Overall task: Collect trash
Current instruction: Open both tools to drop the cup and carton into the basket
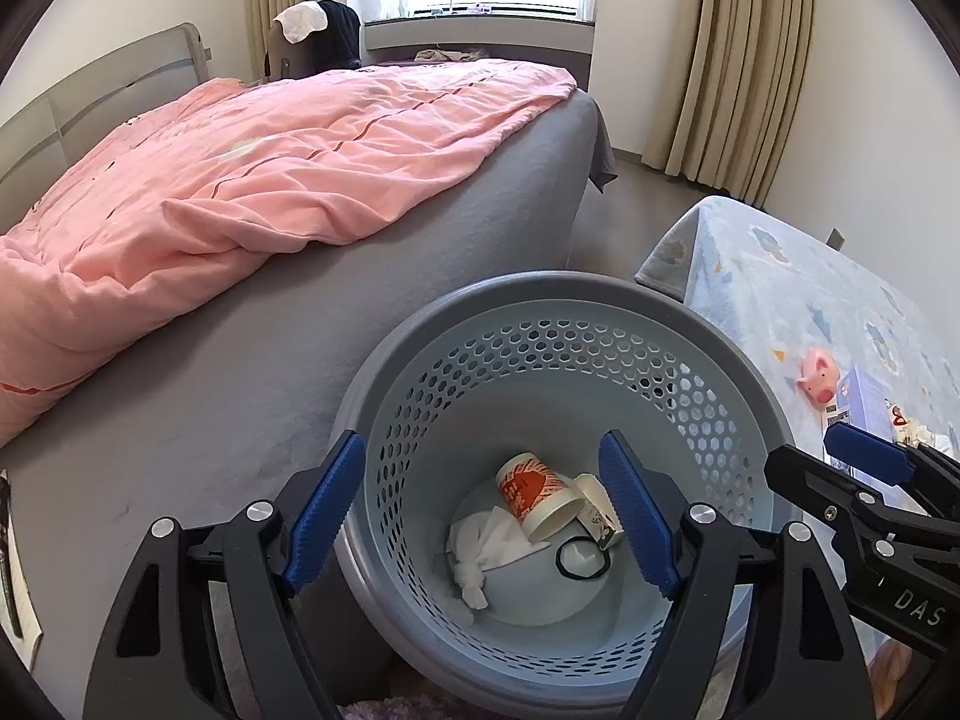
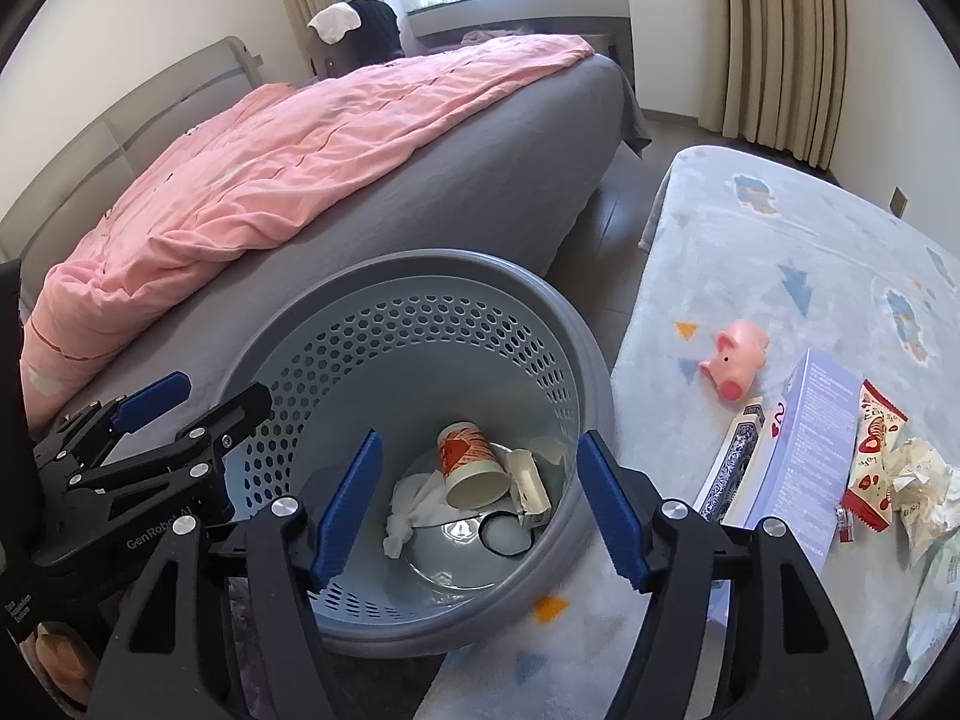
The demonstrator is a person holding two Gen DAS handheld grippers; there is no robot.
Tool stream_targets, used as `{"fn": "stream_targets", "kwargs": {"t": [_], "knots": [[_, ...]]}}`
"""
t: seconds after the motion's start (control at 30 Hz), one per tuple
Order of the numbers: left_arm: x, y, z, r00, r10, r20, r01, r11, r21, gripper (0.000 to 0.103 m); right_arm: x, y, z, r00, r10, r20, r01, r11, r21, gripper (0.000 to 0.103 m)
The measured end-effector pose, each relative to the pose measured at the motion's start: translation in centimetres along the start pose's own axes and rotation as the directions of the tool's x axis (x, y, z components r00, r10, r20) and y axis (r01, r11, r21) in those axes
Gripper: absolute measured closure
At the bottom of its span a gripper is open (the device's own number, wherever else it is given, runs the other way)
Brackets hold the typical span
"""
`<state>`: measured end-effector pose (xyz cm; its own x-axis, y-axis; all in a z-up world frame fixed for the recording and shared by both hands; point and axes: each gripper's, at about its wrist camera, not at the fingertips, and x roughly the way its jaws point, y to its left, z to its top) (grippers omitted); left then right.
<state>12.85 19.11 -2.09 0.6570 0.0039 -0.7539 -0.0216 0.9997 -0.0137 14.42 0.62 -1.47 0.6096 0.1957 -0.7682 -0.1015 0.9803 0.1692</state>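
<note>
A grey-blue perforated trash basket [image 1: 678, 300] [image 2: 591, 354] stands on the floor between the bed and a covered table. Inside lie an orange paper cup [image 1: 537, 495] [image 2: 471, 465], a white tissue [image 1: 480, 552] [image 2: 414, 504], a small white carton [image 1: 597, 510] [image 2: 531, 477] and a black hair tie [image 1: 582, 558] [image 2: 504, 534]. My left gripper [image 1: 480, 522] is open and empty above the basket. My right gripper [image 2: 480, 510] is open and empty over it too. On the table lie a red snack wrapper [image 2: 873, 450] and crumpled paper [image 2: 927, 480].
A bed with a pink quilt [image 1: 270, 162] [image 2: 288, 144] fills the left. The table with a light blue cloth [image 2: 780, 240] [image 1: 810, 300] on the right holds a pink pig toy [image 2: 735, 360] [image 1: 816, 381], a lilac box [image 2: 804, 450] and a patterned box [image 2: 735, 456].
</note>
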Motion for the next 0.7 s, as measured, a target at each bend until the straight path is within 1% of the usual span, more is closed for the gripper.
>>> {"fn": "stream_targets", "kwargs": {"t": [0.2, 0.53, 0.7], "knots": [[-0.8, -0.8, -0.5, 1.000, 0.008, -0.002, -0.008, 1.000, 0.028, 0.025, -1.3, -0.4, -0.4, 1.000, -0.004, 0.012, 0.003, 1.000, 0.014, 0.035], [-3.1, -2.6, -2.0, 0.999, -0.029, -0.017, 0.029, 0.999, 0.038, 0.025, -4.0, -1.9, -1.3, 0.999, -0.005, 0.036, 0.003, 0.998, 0.062, 0.033], [-4.8, -3.6, -2.5, 0.999, -0.049, -0.004, 0.049, 0.998, 0.046, 0.024, -5.8, -2.8, -2.5, 0.999, -0.019, 0.043, 0.016, 0.997, 0.075, 0.033]]}}
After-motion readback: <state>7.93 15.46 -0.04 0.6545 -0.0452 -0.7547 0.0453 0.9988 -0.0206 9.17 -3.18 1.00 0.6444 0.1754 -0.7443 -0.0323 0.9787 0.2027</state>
